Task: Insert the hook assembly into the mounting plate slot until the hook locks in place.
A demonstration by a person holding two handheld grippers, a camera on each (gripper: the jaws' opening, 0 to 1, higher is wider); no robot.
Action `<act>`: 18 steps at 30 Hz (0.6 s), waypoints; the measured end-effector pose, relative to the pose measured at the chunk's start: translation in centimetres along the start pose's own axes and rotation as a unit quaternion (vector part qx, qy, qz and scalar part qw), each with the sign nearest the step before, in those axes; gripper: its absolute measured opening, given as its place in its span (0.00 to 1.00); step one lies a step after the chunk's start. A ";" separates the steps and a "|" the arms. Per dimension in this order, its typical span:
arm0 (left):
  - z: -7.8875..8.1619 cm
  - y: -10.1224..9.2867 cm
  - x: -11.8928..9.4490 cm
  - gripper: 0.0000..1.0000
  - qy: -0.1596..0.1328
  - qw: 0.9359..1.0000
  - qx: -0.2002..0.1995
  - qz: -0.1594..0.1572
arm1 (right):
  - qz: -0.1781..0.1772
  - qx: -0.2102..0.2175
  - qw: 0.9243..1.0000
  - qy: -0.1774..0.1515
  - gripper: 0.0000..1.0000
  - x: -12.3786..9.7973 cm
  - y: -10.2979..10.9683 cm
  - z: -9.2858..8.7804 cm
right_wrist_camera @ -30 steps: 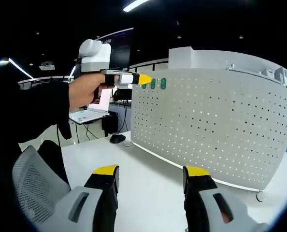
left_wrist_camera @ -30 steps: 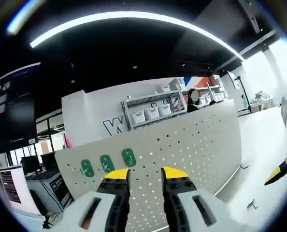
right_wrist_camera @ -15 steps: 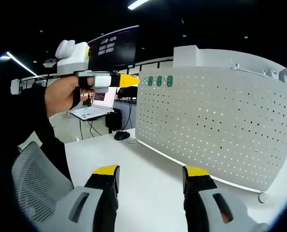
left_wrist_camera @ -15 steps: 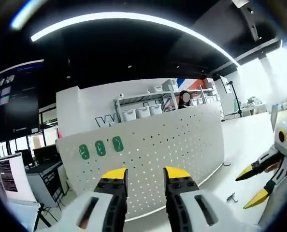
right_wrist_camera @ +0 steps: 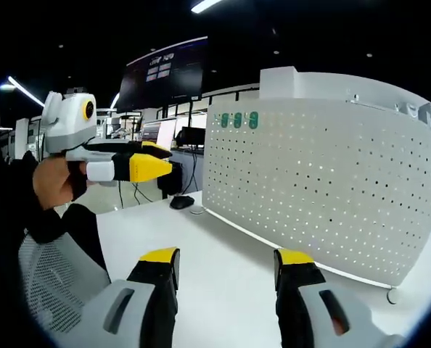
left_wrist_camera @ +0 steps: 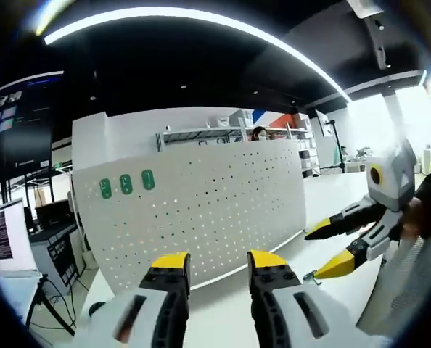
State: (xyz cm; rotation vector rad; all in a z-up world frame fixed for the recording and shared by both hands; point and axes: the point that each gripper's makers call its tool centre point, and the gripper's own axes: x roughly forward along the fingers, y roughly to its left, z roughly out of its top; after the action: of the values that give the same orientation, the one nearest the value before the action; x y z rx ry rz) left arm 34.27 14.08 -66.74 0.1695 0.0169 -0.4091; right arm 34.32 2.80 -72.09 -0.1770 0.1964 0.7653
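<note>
On the white table: white pegboard panel [left_wrist_camera: 201, 206] stands upright, running from 9 o'clock toward 3 o'clock in the left gripper view; it spans the right half of the right gripper view [right_wrist_camera: 324, 188].
Green tags: three green tags [left_wrist_camera: 126, 183] sit in a row at the panel's upper corner, at about 10 o'clock in the left gripper view and near 12 o'clock in the right gripper view [right_wrist_camera: 237, 119].
Hook assembly: a small metal piece [left_wrist_camera: 310, 276] lies on the table [left_wrist_camera: 273, 257] at about 4 o'clock in the left gripper view, just beside the other gripper's lower yellow tip (too small to tell its shape, or whether they touch).
Left gripper: jaws stand apart with nothing between them [left_wrist_camera: 217, 262]; it appears at 9 o'clock in the right gripper view [right_wrist_camera: 154, 163], held in a hand [right_wrist_camera: 52, 181], well apart from the panel.
Right gripper: jaws wide apart and empty [right_wrist_camera: 226, 257] over bare table [right_wrist_camera: 223, 246]; it enters the left gripper view at 3 o'clock [left_wrist_camera: 331, 246], tips parted.
Background: shelving [left_wrist_camera: 201, 134] rises behind the panel; a dark monitor [right_wrist_camera: 161, 72] hangs at 11 o'clock in the right gripper view.
</note>
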 end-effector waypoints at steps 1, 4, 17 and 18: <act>-0.2 -0.3 -0.1 0.32 0.000 1.000 -0.001 -0.002 | 0.000 0.000 1.000 0.000 0.50 0.0 0.0 0.0; -0.7 -1.2 -0.3 0.32 0.001 1.000 0.004 -0.012 | -0.001 0.001 1.000 0.002 0.50 -0.1 -0.1 0.0; -1.0 -2.0 -0.3 0.32 -0.004 1.000 0.005 -0.028 | -0.041 -0.020 0.999 0.008 0.49 -1.9 -3.9 0.2; -1.1 -2.1 -0.2 0.32 -0.004 1.000 0.005 -0.030 | -0.046 -0.019 0.999 0.010 0.49 -2.1 -4.5 0.0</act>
State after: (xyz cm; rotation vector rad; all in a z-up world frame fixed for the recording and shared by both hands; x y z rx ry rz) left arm 33.23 12.44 -68.10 0.1776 0.0131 -0.4691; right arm 35.99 -1.77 -71.22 -0.2286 0.1916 0.6759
